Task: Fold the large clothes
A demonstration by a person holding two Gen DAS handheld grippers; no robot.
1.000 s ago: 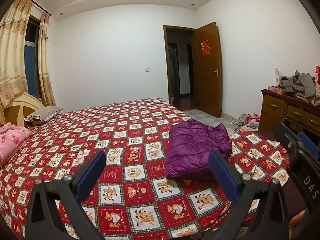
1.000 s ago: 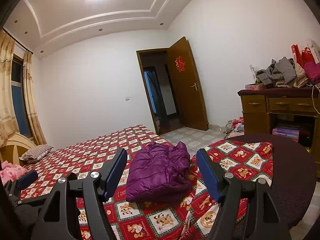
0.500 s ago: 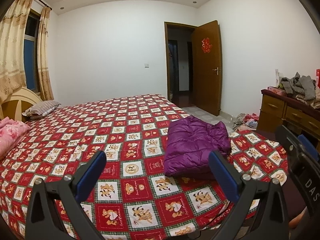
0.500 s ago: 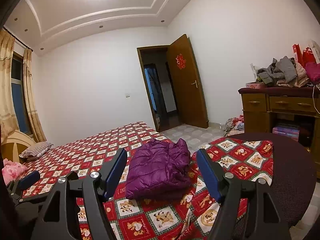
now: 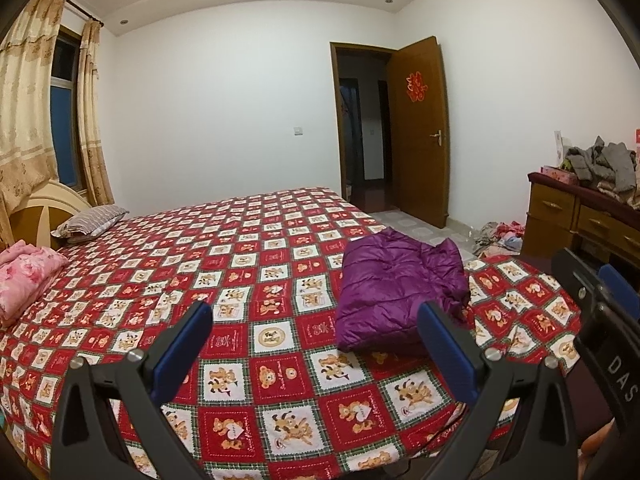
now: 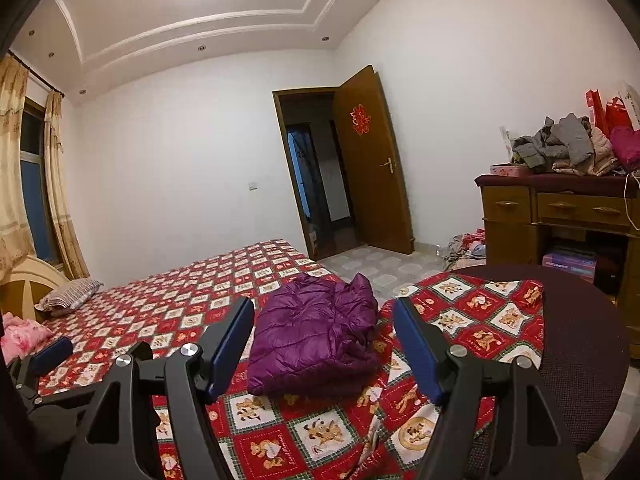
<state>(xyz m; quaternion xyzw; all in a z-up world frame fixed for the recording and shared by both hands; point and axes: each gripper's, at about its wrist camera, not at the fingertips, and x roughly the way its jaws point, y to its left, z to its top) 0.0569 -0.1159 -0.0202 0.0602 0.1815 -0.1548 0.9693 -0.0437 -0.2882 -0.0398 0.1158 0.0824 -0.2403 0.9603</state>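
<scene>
A purple padded jacket [image 5: 396, 280] [image 6: 316, 332] lies folded into a thick bundle near the foot corner of the bed [image 5: 240, 264] [image 6: 192, 300], on its red bear-patterned sheet. My left gripper [image 5: 314, 320] hangs open above the sheet, just short of the jacket and to its left, with nothing between its blue pads. The right gripper [image 6: 323, 312] is open too, and the jacket shows through the gap beyond its tips, untouched. One of the right gripper's fingers [image 5: 618, 292] shows at the right edge of the left wrist view.
A wooden dresser [image 6: 560, 208] heaped with grey clothes [image 6: 560, 144] stands to the right. A dark round seat [image 6: 580, 340] sits against the bed corner. There is a pillow [image 5: 90, 220] and a pink blanket [image 5: 28, 276] at the headboard, an open door [image 5: 420, 132] and clothes on the floor [image 5: 500, 236].
Both views sway slightly. The jacket lies as before, and both grippers stay open and in place.
</scene>
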